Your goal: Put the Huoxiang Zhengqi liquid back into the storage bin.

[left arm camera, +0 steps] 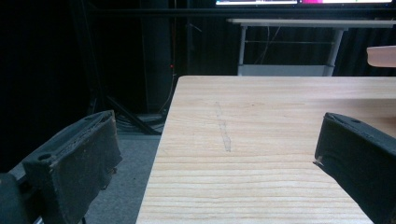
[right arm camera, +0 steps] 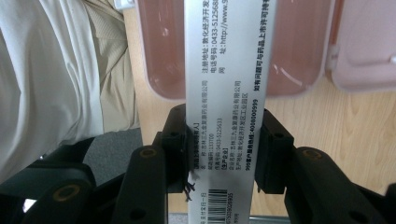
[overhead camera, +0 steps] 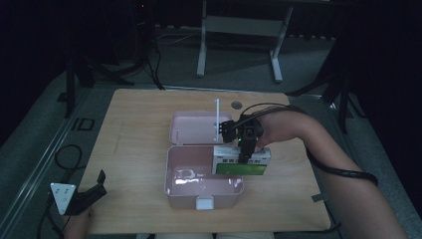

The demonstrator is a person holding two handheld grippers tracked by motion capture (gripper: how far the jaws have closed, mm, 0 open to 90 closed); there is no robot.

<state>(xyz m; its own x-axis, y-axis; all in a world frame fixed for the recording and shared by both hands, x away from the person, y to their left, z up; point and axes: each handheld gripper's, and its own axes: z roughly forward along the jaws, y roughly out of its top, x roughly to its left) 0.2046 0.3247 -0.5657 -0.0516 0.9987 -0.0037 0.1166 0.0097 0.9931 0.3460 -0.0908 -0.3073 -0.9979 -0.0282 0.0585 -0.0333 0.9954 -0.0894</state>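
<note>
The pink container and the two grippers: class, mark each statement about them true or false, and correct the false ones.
1. The right gripper is shut on the medicine box. True.
2. The pink container has its lid closed. False: the lid lies open behind it.
3. The left gripper holds a pen. False: its jaws stand open and hold nothing, near the table's front left corner.
4. The medicine box is over the container's right side. True.
5. The medicine box lies on the floor. False: it is held above the container.
</note>
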